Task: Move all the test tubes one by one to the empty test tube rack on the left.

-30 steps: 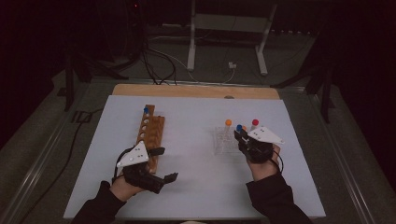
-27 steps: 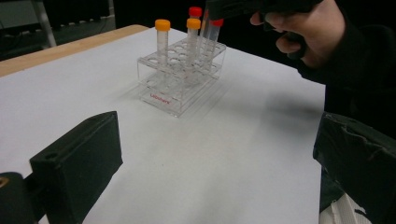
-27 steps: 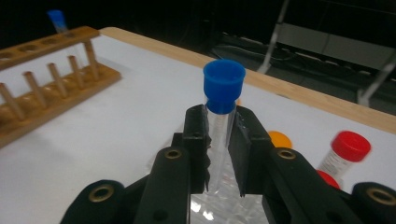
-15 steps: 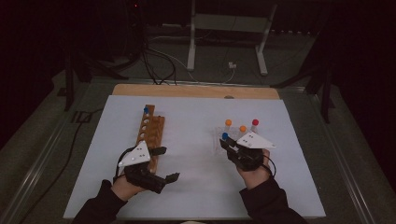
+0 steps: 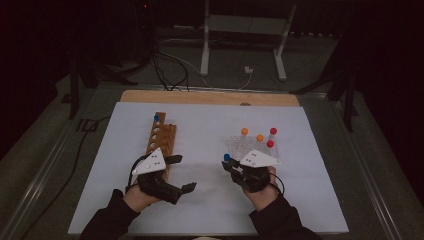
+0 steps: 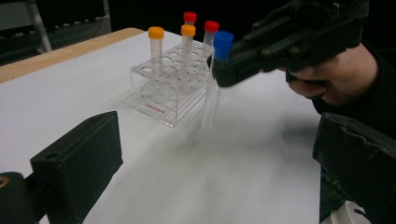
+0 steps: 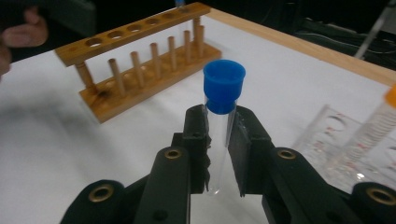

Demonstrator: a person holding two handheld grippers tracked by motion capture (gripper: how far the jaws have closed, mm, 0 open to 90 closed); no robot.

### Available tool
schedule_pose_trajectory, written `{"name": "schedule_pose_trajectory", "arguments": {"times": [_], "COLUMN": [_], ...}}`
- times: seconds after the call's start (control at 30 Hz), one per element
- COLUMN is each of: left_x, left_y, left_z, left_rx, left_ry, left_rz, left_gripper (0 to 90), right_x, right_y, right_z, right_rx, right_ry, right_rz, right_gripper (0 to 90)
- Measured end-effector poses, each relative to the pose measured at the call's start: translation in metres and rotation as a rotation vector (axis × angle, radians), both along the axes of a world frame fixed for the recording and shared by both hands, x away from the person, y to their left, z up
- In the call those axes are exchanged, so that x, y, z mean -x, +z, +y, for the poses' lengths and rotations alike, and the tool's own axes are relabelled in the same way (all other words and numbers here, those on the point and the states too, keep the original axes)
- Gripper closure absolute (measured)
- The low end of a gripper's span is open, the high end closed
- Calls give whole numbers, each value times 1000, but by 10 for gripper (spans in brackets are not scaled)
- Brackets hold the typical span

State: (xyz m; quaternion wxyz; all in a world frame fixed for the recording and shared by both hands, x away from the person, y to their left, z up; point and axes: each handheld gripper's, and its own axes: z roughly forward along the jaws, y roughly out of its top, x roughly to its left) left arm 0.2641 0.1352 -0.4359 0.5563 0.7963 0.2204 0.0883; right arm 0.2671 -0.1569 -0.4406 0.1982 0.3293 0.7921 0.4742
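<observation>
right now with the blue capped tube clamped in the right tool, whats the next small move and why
Probably carry the blue-capped tube on toward the wooden rack. The right tool grips it just under the cap, clear of the clear rack, and the wooden rack has open holes. The left tool waits open beside it.

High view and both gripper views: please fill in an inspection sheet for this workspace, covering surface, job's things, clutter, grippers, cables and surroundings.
Surface: white sheet over a wooden table edge.
Job's things: blue-capped tube held upright above the sheet; clear rack holding two orange-capped and two red-capped tubes; wooden rack with one blue-capped tube at its far end.
Clutter: nothing seen.
Grippers: right gripper shut on the blue-capped tube just below its cap; left gripper open, empty, beside the wooden rack's near end.
Cables: black cables on the floor behind the table; one along the left side.
Surroundings: dark room, white stand legs behind the table.
</observation>
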Motion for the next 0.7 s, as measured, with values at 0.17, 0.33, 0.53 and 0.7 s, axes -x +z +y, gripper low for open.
{"name": "schedule_pose_trajectory", "arguments": {"times": [0.17,0.33,0.53,0.7], "left_x": [-4,-7,-11,-13], "left_y": [3,7,9,11], "left_z": [-3,-8,-16,-23], "left_rx": [3,8,18,39], "left_ry": [-1,1,-12,-21], "left_rz": [5,0,2,0], "left_gripper": [27,44,56,115], "right_x": [5,8,12,13], "right_y": [-5,-6,-7,-8], "right_z": [8,12,16,17], "right_rx": [9,4,3,3], "right_ry": [37,70,93,101], "right_rz": [16,21,24,28], "right_gripper": [763,763,763,763]}}
